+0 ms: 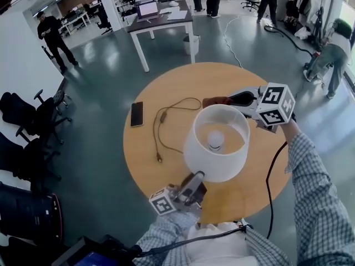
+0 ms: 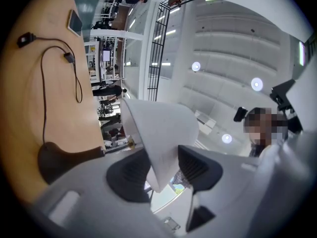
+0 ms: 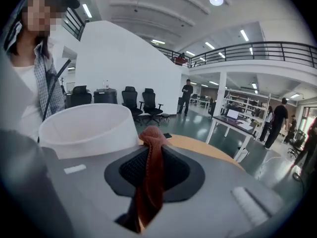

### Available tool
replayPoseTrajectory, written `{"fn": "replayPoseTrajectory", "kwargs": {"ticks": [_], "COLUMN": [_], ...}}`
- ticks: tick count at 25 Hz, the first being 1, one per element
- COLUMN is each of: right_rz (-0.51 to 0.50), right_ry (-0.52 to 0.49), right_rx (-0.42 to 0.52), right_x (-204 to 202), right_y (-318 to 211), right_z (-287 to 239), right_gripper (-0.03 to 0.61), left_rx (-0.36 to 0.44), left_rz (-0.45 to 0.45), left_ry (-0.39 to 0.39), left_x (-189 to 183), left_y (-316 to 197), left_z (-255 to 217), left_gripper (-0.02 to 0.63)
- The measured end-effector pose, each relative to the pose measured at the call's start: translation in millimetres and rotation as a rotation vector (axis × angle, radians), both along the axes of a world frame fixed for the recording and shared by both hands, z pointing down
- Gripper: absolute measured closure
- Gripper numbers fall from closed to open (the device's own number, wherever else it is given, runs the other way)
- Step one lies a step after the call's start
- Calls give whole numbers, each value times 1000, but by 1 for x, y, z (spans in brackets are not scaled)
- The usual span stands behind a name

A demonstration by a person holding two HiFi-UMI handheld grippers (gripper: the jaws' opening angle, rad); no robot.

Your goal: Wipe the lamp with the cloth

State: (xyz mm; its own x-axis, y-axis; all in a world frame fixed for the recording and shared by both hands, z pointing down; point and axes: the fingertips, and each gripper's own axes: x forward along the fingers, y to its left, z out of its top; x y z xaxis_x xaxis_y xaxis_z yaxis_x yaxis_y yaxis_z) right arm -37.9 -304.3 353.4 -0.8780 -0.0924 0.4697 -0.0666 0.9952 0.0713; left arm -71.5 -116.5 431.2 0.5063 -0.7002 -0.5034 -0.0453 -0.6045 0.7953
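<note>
A lamp with a white shade (image 1: 216,148) and a bulb (image 1: 216,139) stands on the round wooden table (image 1: 144,148). My left gripper (image 1: 197,177) is at the shade's near rim, shut on it. In the left gripper view the rim of the shade (image 2: 156,143) sits between the two pads, with the gripper (image 2: 163,170) pointing upward. My right gripper (image 1: 236,100) hovers beside the far right of the shade, shut on a reddish-brown cloth (image 1: 216,101). The cloth (image 3: 151,172) hangs bunched between that gripper's (image 3: 151,165) pads, with the shade (image 3: 84,128) to the left.
A black phone (image 1: 136,114) and the lamp's cord (image 1: 166,126) lie on the table's left half. The dark lamp base (image 2: 57,157) shows beneath the shade. A white desk with a laptop (image 1: 161,21) stands beyond the table, office chairs (image 1: 28,121) at left, and people at the back.
</note>
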Motion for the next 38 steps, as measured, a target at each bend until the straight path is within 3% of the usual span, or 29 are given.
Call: {"fn": "replayPoseTrajectory", "kwargs": {"ticks": [3,7,11,15,23,33,36,38], "right_rz": [-23,-60,-161,-298,-550,-707,-754,-779], "right_ry": [37,-2,-14,36,308,620,766,796], "right_rx": [-32,-27,34,116,211,133,161,175], "right_x": [-9,-18,-26,-35,-52,-87,-89,-91], "right_y": [-5,-5,2,16,43,53,51,54], "right_z": [17,7,-27,-67,-75,-16,1,4], "right_gripper": [511,511,511,511,511,511,511,511], "left_rx": [-6,-5,2,-1,3,1,0,-1], "left_rz": [-1,-6,-10,-9,-9,-15,-17,-15], "left_ry": [-7,-7,-7,-11,-8,-10,-13,-15], "left_x": [0,-1,-1,-2,0,6,4,4], "left_y": [-1,-1,-3,-3,-2,-5,-6,-6], "left_z": [0,0,0,0,2,1,3,4], "left_gripper": [440,440,440,440,440,440,440,440]}}
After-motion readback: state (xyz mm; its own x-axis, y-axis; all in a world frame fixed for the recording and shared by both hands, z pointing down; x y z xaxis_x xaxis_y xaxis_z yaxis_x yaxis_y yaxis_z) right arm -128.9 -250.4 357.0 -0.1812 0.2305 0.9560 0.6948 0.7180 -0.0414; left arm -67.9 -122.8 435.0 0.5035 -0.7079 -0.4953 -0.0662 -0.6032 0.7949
